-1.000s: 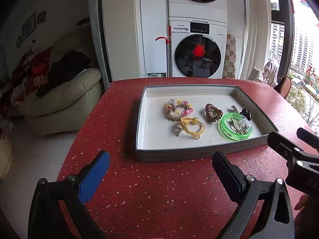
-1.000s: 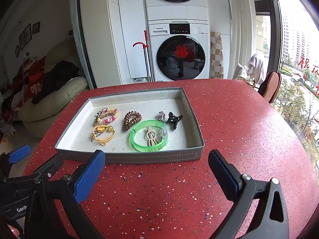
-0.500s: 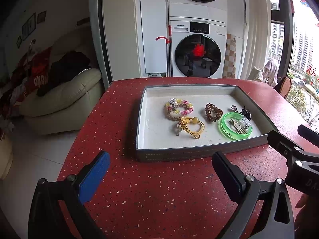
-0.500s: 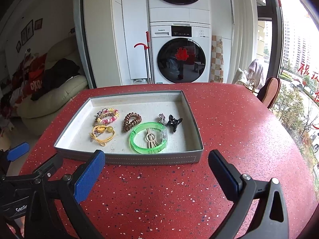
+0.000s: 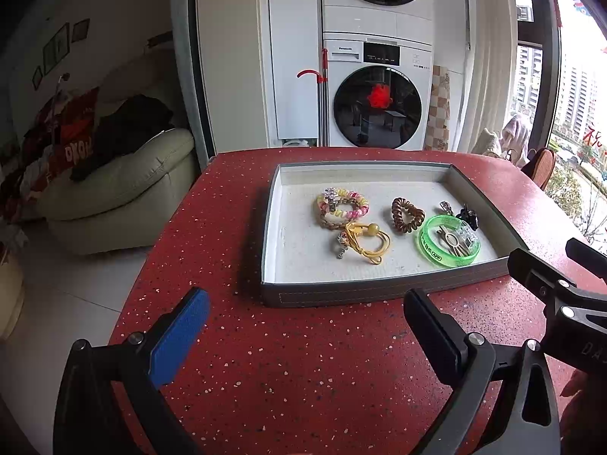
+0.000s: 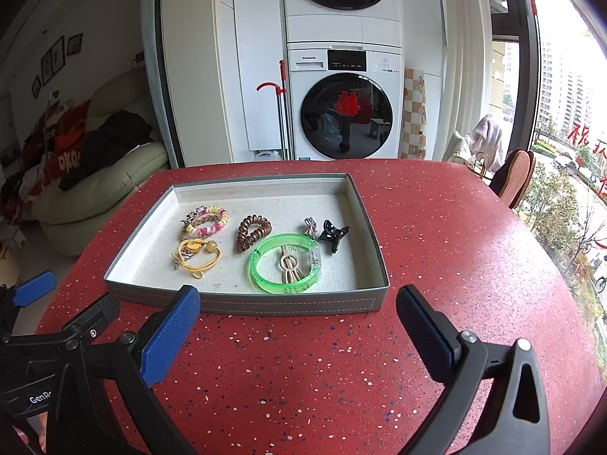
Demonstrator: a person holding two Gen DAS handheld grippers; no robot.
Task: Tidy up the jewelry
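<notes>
Both grippers hang over the red speckled table (image 6: 436,235) just short of the grey tray (image 6: 288,305); left gripper (image 5: 303,337) and right gripper (image 6: 297,331) are spread wide with nothing held. In the tray: a green bangle (image 6: 284,263), brown coil tie (image 6: 253,230), yellow cord (image 6: 197,256), pastel bracelet (image 6: 206,222) and a black claw clip (image 6: 334,234)

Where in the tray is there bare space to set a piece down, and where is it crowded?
Inside the grey tray, the free patches are the strip along the left wall beside the pastel bracelet, and the band along the far wall. The middle and right are crowded: the yellow cord, brown coil tie, green bangle and black claw clip sit close together.
</notes>
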